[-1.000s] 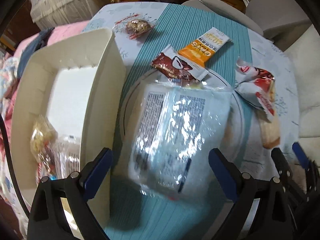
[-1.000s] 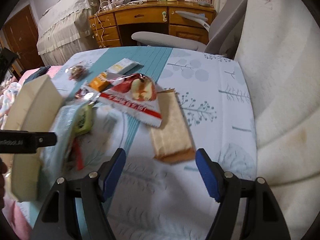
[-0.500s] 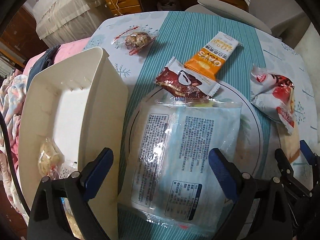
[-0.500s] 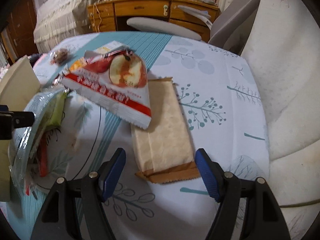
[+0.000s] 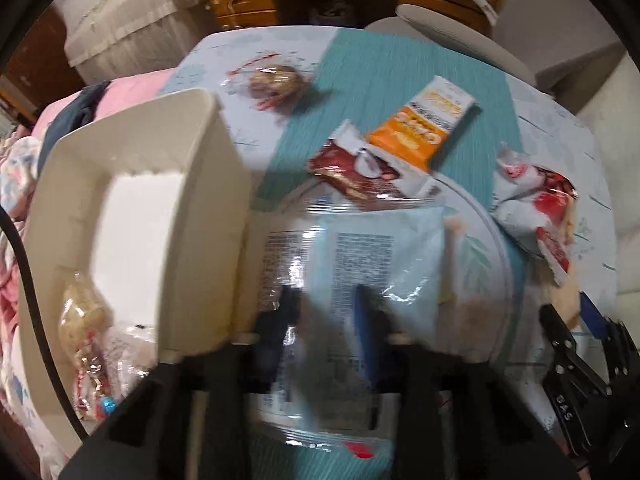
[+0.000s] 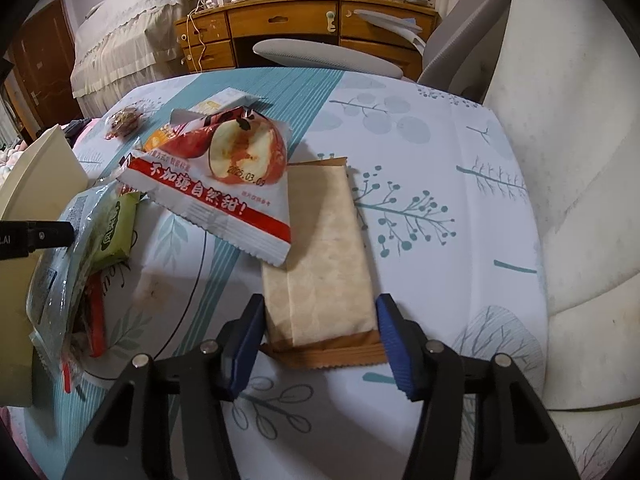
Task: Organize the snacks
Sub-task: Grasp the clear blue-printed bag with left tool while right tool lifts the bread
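Note:
My left gripper (image 5: 326,312) points steeply down, its jaws closing on the near part of a pale blue, clear-wrapped snack pack (image 5: 376,252). The pack lies on a white plate (image 5: 494,240) and bunches between the pads. A cream bin (image 5: 208,200) stands just to the left, with wrapped snacks (image 5: 80,320) inside. My right gripper (image 6: 320,304) is low over the tablecloth. Its jaws are closing around the near end of a tan wrapped bar (image 6: 320,248), and the blue pads touch both of its sides. A red-and-white apple snack bag (image 6: 224,188) overlaps the bar's far end.
Beyond the plate lie a brown-and-white wrapper (image 5: 372,172), an orange bar (image 5: 424,128) and a clear-wrapped round snack (image 5: 276,80). A green packet (image 6: 114,232) shows under the pack. A grey chair (image 6: 320,54) and a wooden desk (image 6: 288,20) stand behind the table; a white cushion (image 6: 568,160) is at right.
The left jaws went from wide open to pinched on the blue pack. The right gripper sank toward the tan bar and its jaws narrowed onto the bar's sides.

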